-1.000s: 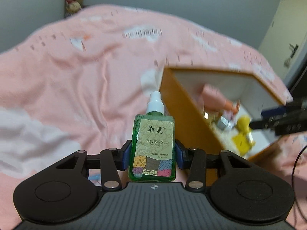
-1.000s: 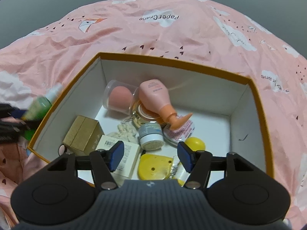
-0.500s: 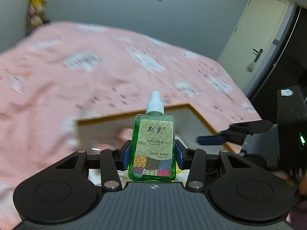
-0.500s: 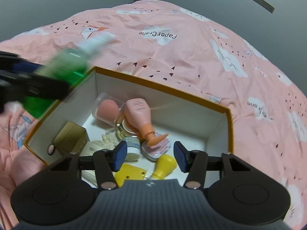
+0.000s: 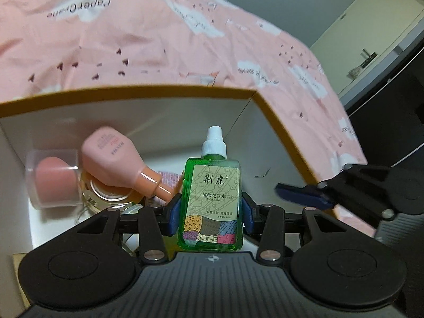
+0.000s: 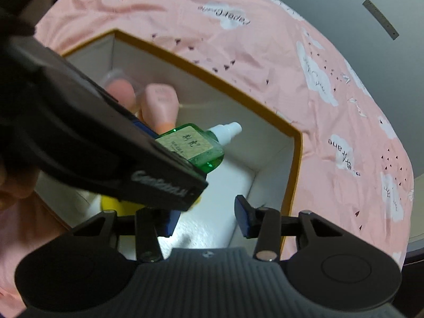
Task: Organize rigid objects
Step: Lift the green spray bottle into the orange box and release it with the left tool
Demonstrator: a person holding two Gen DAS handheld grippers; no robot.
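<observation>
Moved since the earlier frame: green bottle (image 5: 210, 201), carried from beside the box (image 5: 281, 122) to above its inside, so placing looks near. Left to right: sponge case (image 5: 54, 180) and pink bottle (image 5: 114, 164), lying in the box; left tongs (image 5: 210, 212), clamped on the green bottle's sides, tilted down over the box's bare right part; right tongs (image 6: 204, 218), empty, closing, low over the box's near corner. Bed (image 5: 132, 53) underneath.
</observation>
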